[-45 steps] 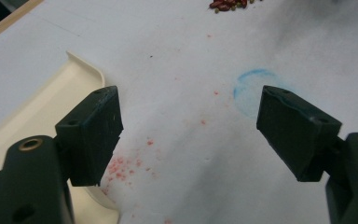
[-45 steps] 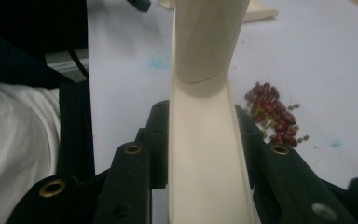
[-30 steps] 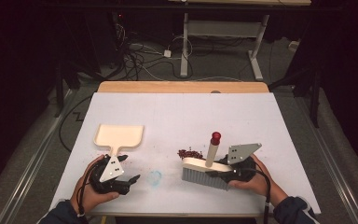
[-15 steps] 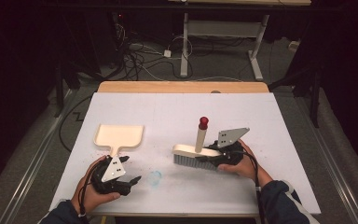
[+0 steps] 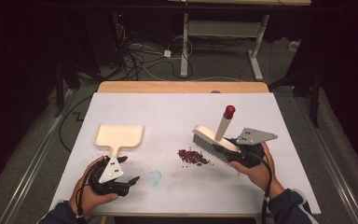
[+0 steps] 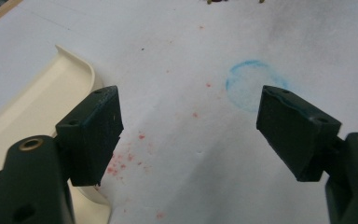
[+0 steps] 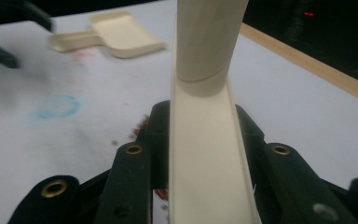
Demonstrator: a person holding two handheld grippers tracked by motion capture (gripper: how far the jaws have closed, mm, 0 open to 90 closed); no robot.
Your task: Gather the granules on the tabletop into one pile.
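Observation:
My right gripper point(image 5: 242, 154) is shut on a cream hand brush point(image 5: 210, 139) with a red-capped handle point(image 5: 229, 112); the brush body point(image 7: 205, 154) runs up between its jaws. The brush is raised and tilted, its bristles just right of a small pile of dark red bits point(image 5: 192, 157) on the white table top point(image 5: 177, 112). A cream dustpan point(image 5: 119, 136) lies at the left, also seen as the dustpan point(image 7: 121, 35) and dustpan rim point(image 6: 42, 98). My left gripper point(image 5: 128, 179) is open near the front edge, just short of the dustpan's handle, nothing between its jaws point(image 6: 189, 121).
A blue drawn circle point(image 5: 154, 178) marks the table between the grippers, also the circle point(image 6: 254, 84). Faint red smears lie near the dustpan handle. A wooden strip point(image 5: 182, 87) edges the table's far side. Cables and a desk frame point(image 5: 223, 28) stand on the floor beyond.
The right gripper has carried the brush from left of the pile, lifted it and swung it back right of the dark red bits. The left gripper has stayed put.

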